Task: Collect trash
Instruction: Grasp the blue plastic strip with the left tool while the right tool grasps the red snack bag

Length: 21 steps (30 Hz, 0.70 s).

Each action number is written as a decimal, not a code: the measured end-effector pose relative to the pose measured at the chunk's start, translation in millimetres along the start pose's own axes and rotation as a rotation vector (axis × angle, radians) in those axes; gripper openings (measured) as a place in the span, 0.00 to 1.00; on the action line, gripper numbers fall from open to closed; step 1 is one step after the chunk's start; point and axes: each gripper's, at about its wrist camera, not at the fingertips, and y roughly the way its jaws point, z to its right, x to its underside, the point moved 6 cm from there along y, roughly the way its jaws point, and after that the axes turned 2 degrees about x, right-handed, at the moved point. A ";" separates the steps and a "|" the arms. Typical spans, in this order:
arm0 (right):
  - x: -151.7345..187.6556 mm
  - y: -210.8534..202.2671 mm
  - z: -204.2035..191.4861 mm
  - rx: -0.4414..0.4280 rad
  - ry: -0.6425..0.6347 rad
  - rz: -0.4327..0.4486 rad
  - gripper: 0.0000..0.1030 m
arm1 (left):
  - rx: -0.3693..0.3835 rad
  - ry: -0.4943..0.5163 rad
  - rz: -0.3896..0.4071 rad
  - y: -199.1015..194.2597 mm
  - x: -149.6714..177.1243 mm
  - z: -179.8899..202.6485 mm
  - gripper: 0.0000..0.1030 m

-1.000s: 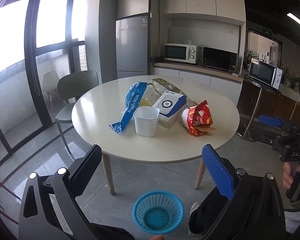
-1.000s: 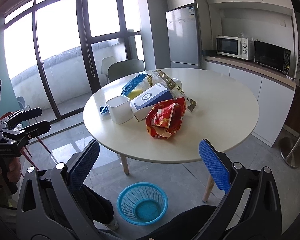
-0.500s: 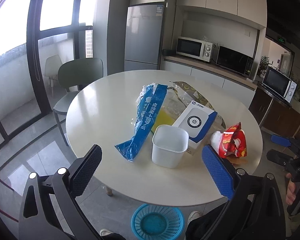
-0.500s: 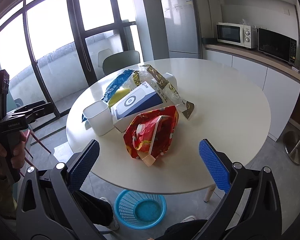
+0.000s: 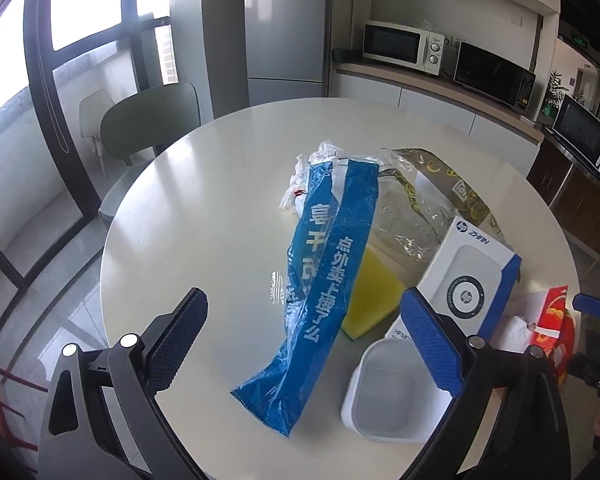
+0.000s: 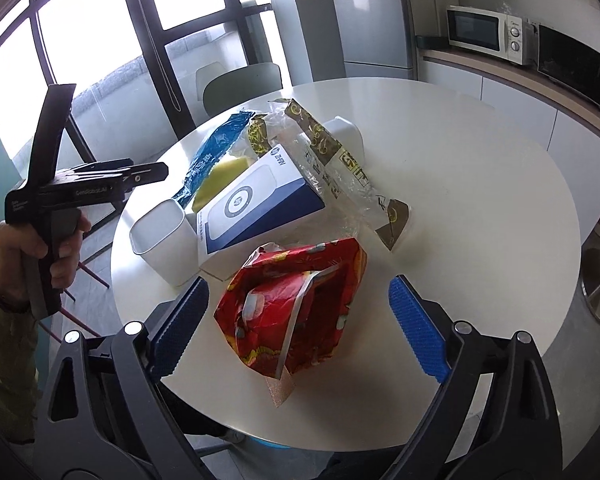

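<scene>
Right wrist view: the crumpled red foil snack bag (image 6: 296, 312) lies at the near edge of the round white worktop (image 6: 480, 184), framed between the spread blue pads of the right gripper (image 6: 296, 324), whose jaws have just been narrowing a little yet touch nothing; the gripper looks lined up to take this bag first, since it is the piece nearest the edge. Just behind it rests a white and blue cardboard box (image 6: 252, 204), with a clear wrapper printed in brown and gold (image 6: 340, 164) draped over its far side. In the left wrist view, the long blue plastic delivery bag (image 5: 324, 280) stretches toward the left gripper (image 5: 304, 344), also released and empty, apparently aimed at the bag's near end. A yellow sponge-like pad (image 5: 372, 292) peeks from under it. The white plastic tub (image 5: 392, 396) beside the box stands upright and empty. The person's left hand (image 6: 32, 248) clasps that gripper's handle.
</scene>
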 end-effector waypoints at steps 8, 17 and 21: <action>2.6 20.9 8.5 -0.021 0.052 -0.056 0.67 | 0.036 0.013 -0.116 38.6 -5.2 -1.8 0.75; 5.4 21.4 6.8 -0.047 0.088 -0.025 0.33 | 0.033 -0.010 -0.107 42.5 6.8 -4.8 0.19; 3.0 9.5 10.3 -0.028 0.094 0.033 0.23 | 0.021 -0.045 -0.063 24.5 6.0 -13.1 0.10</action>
